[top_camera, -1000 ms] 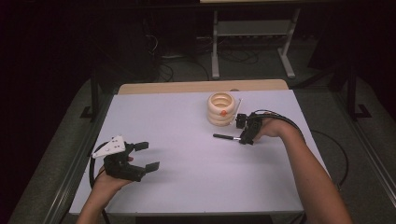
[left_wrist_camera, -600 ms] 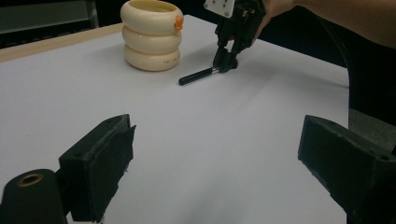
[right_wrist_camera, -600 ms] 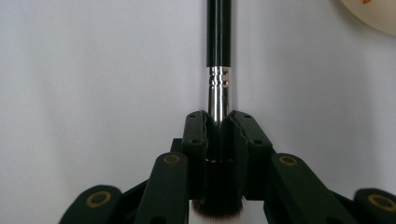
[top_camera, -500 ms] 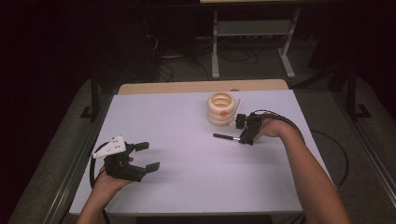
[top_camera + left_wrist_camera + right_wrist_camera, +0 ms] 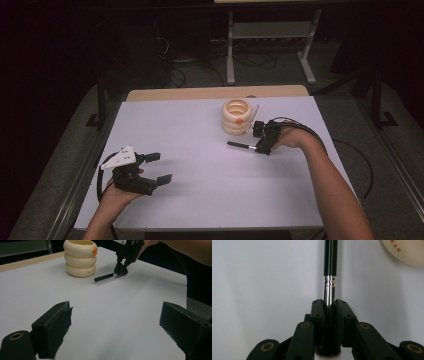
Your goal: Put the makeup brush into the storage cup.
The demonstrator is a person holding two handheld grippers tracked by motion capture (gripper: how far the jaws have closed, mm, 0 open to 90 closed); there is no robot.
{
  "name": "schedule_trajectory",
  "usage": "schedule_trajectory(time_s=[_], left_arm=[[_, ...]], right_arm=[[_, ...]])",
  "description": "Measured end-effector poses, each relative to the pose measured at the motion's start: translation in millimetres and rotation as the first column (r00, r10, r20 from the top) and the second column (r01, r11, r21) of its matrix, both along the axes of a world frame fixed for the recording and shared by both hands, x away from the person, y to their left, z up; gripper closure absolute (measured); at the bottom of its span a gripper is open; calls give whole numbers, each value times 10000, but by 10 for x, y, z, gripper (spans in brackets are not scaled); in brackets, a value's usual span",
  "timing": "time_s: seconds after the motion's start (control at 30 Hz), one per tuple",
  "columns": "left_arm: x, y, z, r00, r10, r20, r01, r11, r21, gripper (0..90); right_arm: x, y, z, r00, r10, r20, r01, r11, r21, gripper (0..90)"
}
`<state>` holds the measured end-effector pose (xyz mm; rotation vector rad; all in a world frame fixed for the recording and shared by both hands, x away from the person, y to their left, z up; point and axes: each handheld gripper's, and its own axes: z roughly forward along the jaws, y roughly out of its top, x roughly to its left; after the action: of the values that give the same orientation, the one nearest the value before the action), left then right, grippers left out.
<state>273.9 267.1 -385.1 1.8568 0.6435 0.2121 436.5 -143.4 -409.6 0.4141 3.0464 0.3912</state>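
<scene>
A make-up brush [image 5: 240, 145] with a black handle and silver ferrule lies level just above the white table, right of centre. My right gripper [image 5: 260, 148] is shut on the brush. In the right gripper view the jaws [image 5: 329, 306] clamp the ferrule, the dark bristles sit behind them and the handle [image 5: 330, 262] points away. A cream holder [image 5: 236, 116] of three stacked rings with a small orange piece stands just behind the brush. My left gripper [image 5: 159, 167] hovers open at the front left with nothing between its jaws. The left gripper view [image 5: 116, 312] looks across at the holder [image 5: 80, 257], brush [image 5: 103, 278] and right gripper [image 5: 121, 268].
The white table top [image 5: 200, 200] has a wooden strip along its far edge [image 5: 200, 93]. A thin pale stick [image 5: 257, 111] leans beside the holder. Behind the table, a metal stand [image 5: 270, 30] and cables sit on the dark floor.
</scene>
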Motion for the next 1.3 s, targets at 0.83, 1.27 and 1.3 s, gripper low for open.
schedule_trajectory(time_s=[0.83, 1.27, 1.3], left_arm=[[46, -84, -19, 9991, -424, -58, 426, 9982, 412, 98], [144, -213, 31, 9947, -1029, 79, 1023, 9931, 570, 98], [154, -223, 38, 9942, -1071, 104, 1062, 9924, 617, 98]], right_arm=[[-585, -32, 263, 9996, 213, 210, -238, 9918, 1254, 766], [-781, -29, 342, 9980, 547, 331, -592, 9859, 1562, 766], [-792, -29, 352, 9977, 583, 339, -630, 9852, 1591, 766]])
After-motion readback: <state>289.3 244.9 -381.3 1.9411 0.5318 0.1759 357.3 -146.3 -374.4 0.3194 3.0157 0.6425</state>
